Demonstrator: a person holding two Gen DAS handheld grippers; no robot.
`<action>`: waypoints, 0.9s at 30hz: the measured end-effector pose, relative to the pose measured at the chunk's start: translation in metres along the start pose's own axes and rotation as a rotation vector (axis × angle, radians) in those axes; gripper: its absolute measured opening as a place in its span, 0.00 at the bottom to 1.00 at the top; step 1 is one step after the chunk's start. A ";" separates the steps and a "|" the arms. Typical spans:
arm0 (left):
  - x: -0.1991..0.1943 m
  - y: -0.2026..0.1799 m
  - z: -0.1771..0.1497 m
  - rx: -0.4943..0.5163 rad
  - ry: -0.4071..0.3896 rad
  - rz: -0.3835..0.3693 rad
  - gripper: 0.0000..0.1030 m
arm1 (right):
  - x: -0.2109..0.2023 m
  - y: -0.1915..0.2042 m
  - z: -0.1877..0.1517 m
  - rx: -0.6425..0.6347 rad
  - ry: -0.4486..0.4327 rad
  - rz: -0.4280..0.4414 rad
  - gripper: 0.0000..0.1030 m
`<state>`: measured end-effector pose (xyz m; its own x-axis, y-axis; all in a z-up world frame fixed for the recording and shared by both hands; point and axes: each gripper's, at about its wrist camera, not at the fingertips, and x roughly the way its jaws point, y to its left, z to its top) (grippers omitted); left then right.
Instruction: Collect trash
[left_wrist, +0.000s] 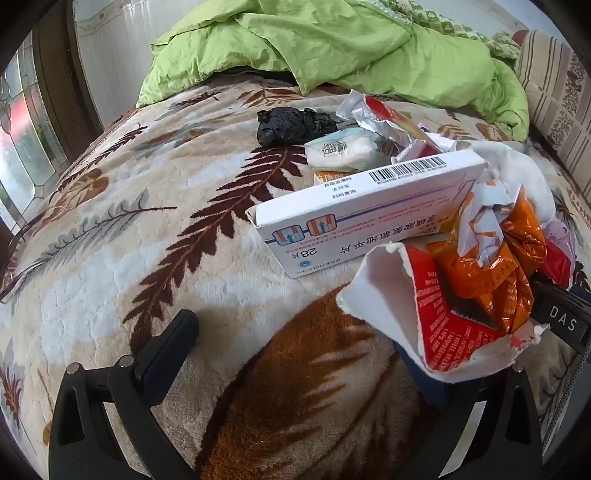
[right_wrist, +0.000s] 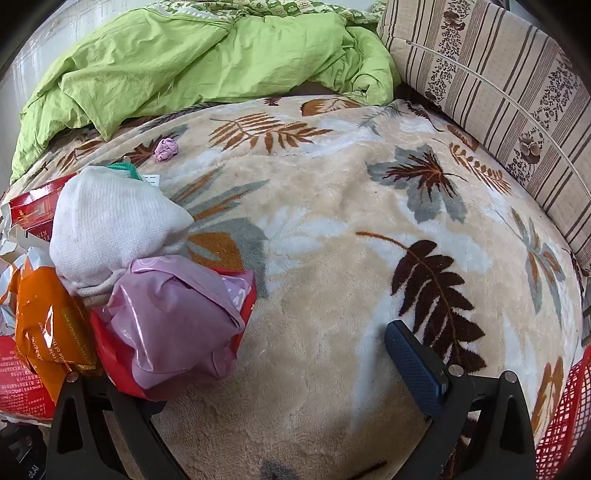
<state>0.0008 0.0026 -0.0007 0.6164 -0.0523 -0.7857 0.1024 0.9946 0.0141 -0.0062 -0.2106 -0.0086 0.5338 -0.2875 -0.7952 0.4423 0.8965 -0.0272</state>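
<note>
A heap of trash lies on the leaf-patterned blanket (left_wrist: 110, 258). In the left wrist view it holds a white medicine box (left_wrist: 354, 206), a black crumpled bag (left_wrist: 291, 123), a tissue pack (left_wrist: 340, 149), a silver foil wrapper (left_wrist: 369, 110), orange wrappers (left_wrist: 491, 266) and a torn red-and-white carton (left_wrist: 417, 317). My left gripper (left_wrist: 295, 339) is open; the torn carton covers its right finger. In the right wrist view a pink plastic bag (right_wrist: 177, 317), a white knit cloth (right_wrist: 110, 225) and an orange wrapper (right_wrist: 48, 321) hide the left finger of my open right gripper (right_wrist: 280, 339).
A rumpled green duvet (right_wrist: 184, 62) lies at the far end of the bed, and a striped cushion (right_wrist: 491, 85) runs along the right side. A small pink crumpled scrap (right_wrist: 167, 149) lies apart. A red gridded item (right_wrist: 561, 417) shows at the lower right. A window (left_wrist: 22, 122) is at left.
</note>
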 end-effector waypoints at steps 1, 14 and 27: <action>0.000 -0.002 0.000 0.025 0.006 0.031 1.00 | 0.000 0.000 0.000 0.000 -0.001 0.000 0.99; -0.012 -0.003 -0.002 0.030 0.032 -0.004 1.00 | 0.001 0.001 0.000 -0.008 0.007 -0.010 0.99; -0.066 0.015 -0.011 -0.034 -0.107 -0.033 1.00 | -0.029 -0.019 -0.001 -0.080 0.076 0.088 0.99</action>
<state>-0.0469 0.0217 0.0446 0.6933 -0.0928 -0.7146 0.0985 0.9946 -0.0336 -0.0309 -0.2194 0.0150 0.5104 -0.1825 -0.8404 0.3351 0.9422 -0.0010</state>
